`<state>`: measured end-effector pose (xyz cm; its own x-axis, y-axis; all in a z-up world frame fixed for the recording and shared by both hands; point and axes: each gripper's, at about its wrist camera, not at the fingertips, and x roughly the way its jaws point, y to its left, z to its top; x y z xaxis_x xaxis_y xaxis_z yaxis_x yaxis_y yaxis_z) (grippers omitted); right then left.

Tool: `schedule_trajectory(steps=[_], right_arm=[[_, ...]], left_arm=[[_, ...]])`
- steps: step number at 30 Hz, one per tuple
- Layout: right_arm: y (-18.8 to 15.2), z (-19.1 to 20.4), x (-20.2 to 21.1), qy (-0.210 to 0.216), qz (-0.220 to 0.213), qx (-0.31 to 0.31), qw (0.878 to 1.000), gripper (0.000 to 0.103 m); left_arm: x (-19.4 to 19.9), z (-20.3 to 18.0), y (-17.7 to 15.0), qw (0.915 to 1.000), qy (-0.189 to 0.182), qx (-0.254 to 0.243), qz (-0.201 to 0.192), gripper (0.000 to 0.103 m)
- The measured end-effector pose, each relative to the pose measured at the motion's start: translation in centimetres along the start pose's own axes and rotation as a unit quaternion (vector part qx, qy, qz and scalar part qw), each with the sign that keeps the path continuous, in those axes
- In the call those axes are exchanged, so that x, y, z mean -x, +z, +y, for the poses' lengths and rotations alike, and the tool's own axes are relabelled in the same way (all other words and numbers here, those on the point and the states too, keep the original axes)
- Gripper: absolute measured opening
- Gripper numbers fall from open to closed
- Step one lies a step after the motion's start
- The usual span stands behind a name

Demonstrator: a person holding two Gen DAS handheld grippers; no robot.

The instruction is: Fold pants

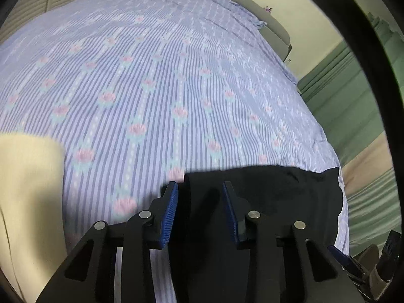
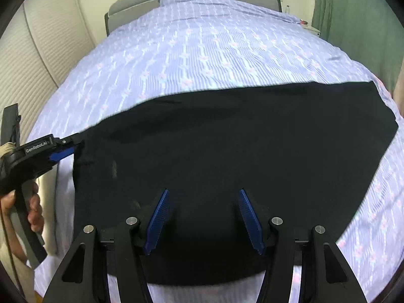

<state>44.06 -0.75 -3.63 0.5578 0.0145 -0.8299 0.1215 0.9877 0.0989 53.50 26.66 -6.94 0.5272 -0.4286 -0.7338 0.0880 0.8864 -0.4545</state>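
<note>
1. Pants (image 2: 227,156): black, spread flat across the near end of the bed (image 2: 202,50), long axis running left to right. The far edge lies fairly straight; the near edge sits close to the mattress edge.

2. Left gripper (image 1: 199,189): fingers spread, poised over the left end of the pants. In the right wrist view the same gripper (image 2: 68,149) sits at that cloth edge; whether a pad already touches fabric cannot be told, as black hides against black.

3. Right gripper (image 2: 203,197): fingers spread wide, hovering above the middle of the near side, holding nothing.

4. Sheet (image 1: 151,88): striped lilac with pink flowers, smooth and bare beyond the pants.

5. Step in hand, by judgement: taking hold for a fold, probably the left end carried over toward the right.

6. Advice on doing it well:
   - Pinch both layers at the corner, not the top one alone, so the end travels as one piece.
   - Let the right gripper take the matching near-edge corner, so both ends of that hem rise together.
   - Lift low and carry level; keep the hem taut between the two grippers.
   - Lay edge on edge before releasing.

7. Risk: dark fabric gives poor contrast, so a missed layer may go unnoticed.
</note>
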Motion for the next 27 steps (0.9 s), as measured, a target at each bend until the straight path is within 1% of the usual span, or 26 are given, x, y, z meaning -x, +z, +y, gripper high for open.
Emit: schedule_trajectory(steps=[2, 4, 5, 7, 8, 10, 11, 12, 15, 17, 19, 20, 21, 22, 23, 25, 27], right_arm=[[0.3, 0.7, -0.3, -0.001, -0.002, 0.005, 1.0, 0.058], [0.2, 1.1, -0.7, -0.002, 0.002, 0.006, 1.0, 0.058], [0.2, 1.3, -0.9, -0.002, 0.007, 0.006, 1.0, 0.058], [0.1, 1.2, -1.4, 0.0, 0.016, 0.007, 1.0, 0.058], [0.0, 1.3, -1.5, 0.002, 0.02, 0.007, 1.0, 0.058], [-0.2, 1.5, -1.7, 0.002, 0.025, 0.006, 1.0, 0.058], [-0.2, 1.6, -1.8, 0.002, 0.025, 0.007, 1.0, 0.058], [-0.3, 1.6, -1.9, 0.001, 0.026, 0.007, 1.0, 0.058], [-0.1, 1.7, -2.3, 0.003, 0.032, 0.007, 0.999, 0.058], [0.1, 1.9, -2.3, 0.005, 0.03, 0.005, 1.0, 0.058], [0.3, 2.3, -2.5, 0.006, 0.028, 0.009, 1.0, 0.058], [0.3, 2.5, -2.6, 0.006, 0.027, 0.012, 1.0, 0.058], [0.5, 2.7, -2.7, 0.006, 0.026, 0.014, 1.0, 0.058], [0.6, 2.9, -2.7, 0.007, 0.026, 0.015, 1.0, 0.058], [0.7, 3.0, -2.8, 0.008, 0.025, 0.015, 1.0, 0.058], [1.0, 3.3, -2.8, 0.011, 0.023, 0.017, 1.0, 0.058], [1.1, 3.6, -2.8, 0.013, 0.021, 0.023, 0.999, 0.058]], left_arm=[[-0.4, 0.3, 0.6, 0.9999, 0.003, -0.01, 0.002, 0.035], [-1.5, 0.4, 1.2, 0.9997, -0.003, -0.018, 0.014, 0.035], [-2.0, 0.6, 1.4, 0.9995, -0.01, -0.02, 0.022, 0.035], [-1.9, 0.8, 1.5, 0.9985, -0.033, -0.024, 0.036, 0.035], [-1.3, 0.3, 1.4, 0.998, -0.034, -0.041, 0.034, 0.035], [-0.8, -0.3, 1.3, 0.9953, -0.048, -0.078, 0.033, 0.035], [-1.0, -0.4, 1.3, 0.9942, -0.046, -0.087, 0.044, 0.035], [-1.6, 0.1, 1.3, 0.9928, -0.055, -0.083, 0.067, 0.035], [-2.6, 1.1, 1.0, 0.9889, -0.085, -0.061, 0.106, 0.035], [-3.2, 1.3, 0.7, 0.9887, -0.087, -0.053, 0.11, 0.035], [-3.8, 1.6, 0.5, 0.9891, -0.093, -0.028, 0.11, 0.036], [-4.0, 1.5, 0.4, 0.9894, -0.091, -0.023, 0.111, 0.036], [-3.9, 1.5, 0.3, 0.9902, -0.087, -0.016, 0.108, 0.032], [-3.7, 1.5, 0.2, 0.9909, -0.084, -0.016, 0.104, 0.021], [-3.2, 1.2, 0.0, 0.9924, -0.072, -0.018, 0.099, 0.02], [-2.5, 0.7, -0.3, 0.9946, -0.046, -0.019, 0.091, 0.013], [-1.1, -0.2, -0.6, 0.9969, -0.017, -0.033, 0.069, 0.012]])
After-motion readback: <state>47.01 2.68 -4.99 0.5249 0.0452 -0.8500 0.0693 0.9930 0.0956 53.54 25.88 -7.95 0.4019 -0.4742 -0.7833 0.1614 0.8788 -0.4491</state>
